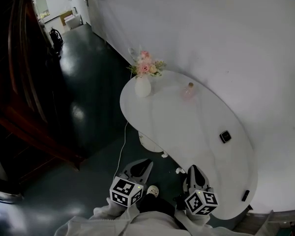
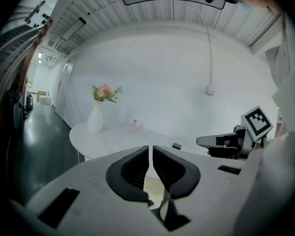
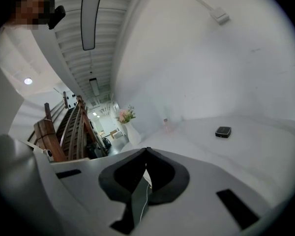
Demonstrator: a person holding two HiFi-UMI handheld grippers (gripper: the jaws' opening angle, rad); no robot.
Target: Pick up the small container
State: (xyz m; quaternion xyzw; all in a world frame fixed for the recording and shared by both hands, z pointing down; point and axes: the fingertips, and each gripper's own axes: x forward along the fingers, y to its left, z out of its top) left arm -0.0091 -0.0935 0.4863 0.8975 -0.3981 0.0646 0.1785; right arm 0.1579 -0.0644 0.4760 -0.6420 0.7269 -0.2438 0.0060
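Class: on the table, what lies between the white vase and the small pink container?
Nothing: the head view shows only bare tabletop between the vase and the container.

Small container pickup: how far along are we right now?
Done: nothing yet. The small pink container stands untouched on the white table, right of the vase in the head view. In hand: nothing; the left gripper and right gripper are both shut and empty, close to the person's body and far from the container. Left: reach across, open one gripper, close on the container, lift.
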